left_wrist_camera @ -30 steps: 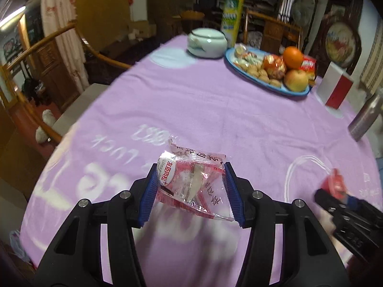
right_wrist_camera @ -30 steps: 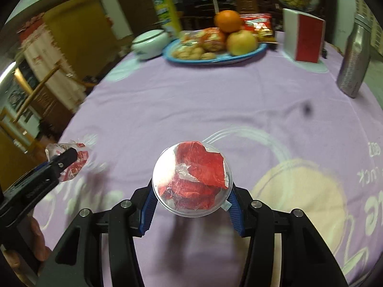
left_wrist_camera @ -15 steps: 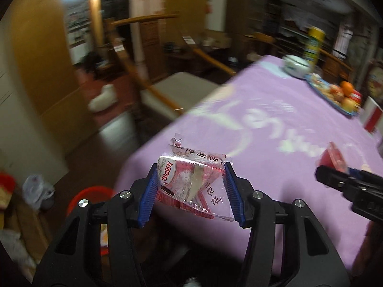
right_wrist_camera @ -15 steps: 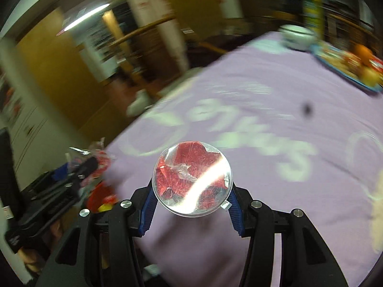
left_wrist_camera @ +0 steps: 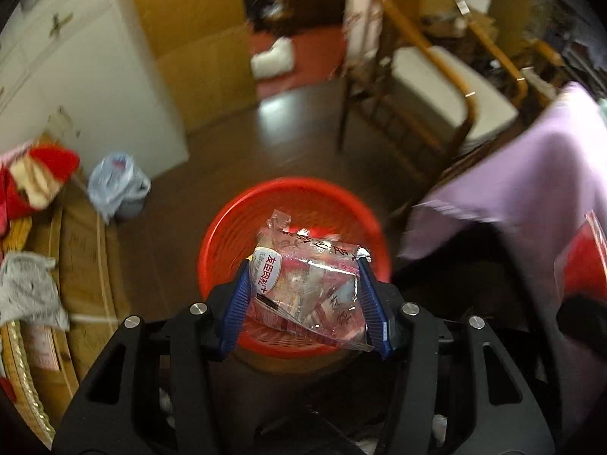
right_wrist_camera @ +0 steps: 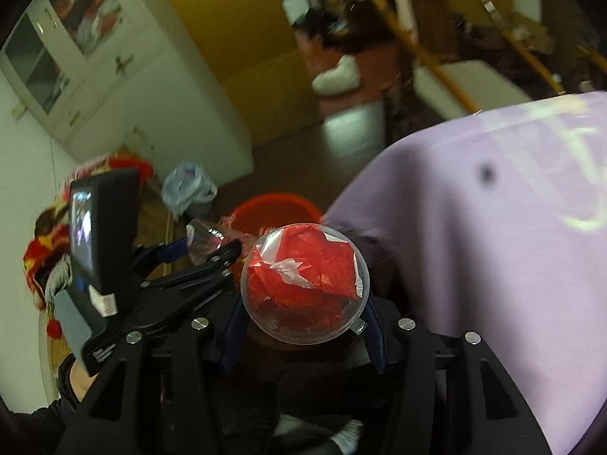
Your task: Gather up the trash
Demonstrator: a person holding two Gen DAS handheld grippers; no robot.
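My left gripper (left_wrist_camera: pixel 307 299) is shut on a crumpled clear snack wrapper (left_wrist_camera: pixel 303 288) with red print, held straight above a round red mesh bin (left_wrist_camera: pixel 242 227) on the dark floor. My right gripper (right_wrist_camera: pixel 303 303) is shut on a clear round plastic cup (right_wrist_camera: pixel 303 284) stuffed with red foil, beside the table's edge. From the right wrist view the left gripper (right_wrist_camera: pixel 212 250) with its wrapper (right_wrist_camera: pixel 205 235) shows at the left, over the bin (right_wrist_camera: pixel 277 208) whose rim peeks out behind the cup. The cup (left_wrist_camera: pixel 584 265) also shows at the right edge of the left wrist view.
The purple tablecloth (right_wrist_camera: pixel 493 246) hangs at the right, close to the bin. A wooden armchair (left_wrist_camera: pixel 447 87) with a pale cushion stands behind. A white cabinet (left_wrist_camera: pixel 95 94), a small lined bin (left_wrist_camera: pixel 117 185) and piled cloths (left_wrist_camera: pixel 30 288) are at the left.
Both grippers have swung left off the table and tipped down toward the floor, each keeping its load. The red bin, earlier only at the lower left, now lies under the left gripper.
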